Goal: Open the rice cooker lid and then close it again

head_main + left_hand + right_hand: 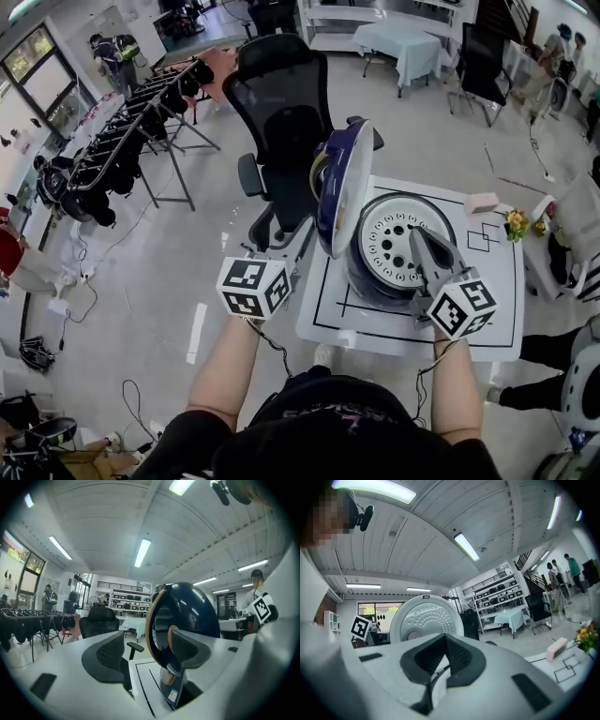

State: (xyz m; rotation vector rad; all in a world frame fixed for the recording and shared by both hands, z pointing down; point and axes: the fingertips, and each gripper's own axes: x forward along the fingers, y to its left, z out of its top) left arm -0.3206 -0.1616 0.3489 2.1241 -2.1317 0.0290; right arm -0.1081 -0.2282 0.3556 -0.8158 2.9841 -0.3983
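Observation:
The rice cooker stands on the white table with its lid up. In the head view the dark blue lid is upright at the cooker's left, and a white perforated plate shows inside the body. My right gripper is shut, empty, over the open body; the right gripper view has the lid's white inner face behind its tips. My left gripper is open at the table's left edge. The left gripper view shows the lid's blue outer side just beyond the jaws; contact is unclear.
A black office chair stands close behind the table. A pink block and small flowers lie at the table's far right. A clothes rack stands far left. Black lines mark the tabletop around the cooker.

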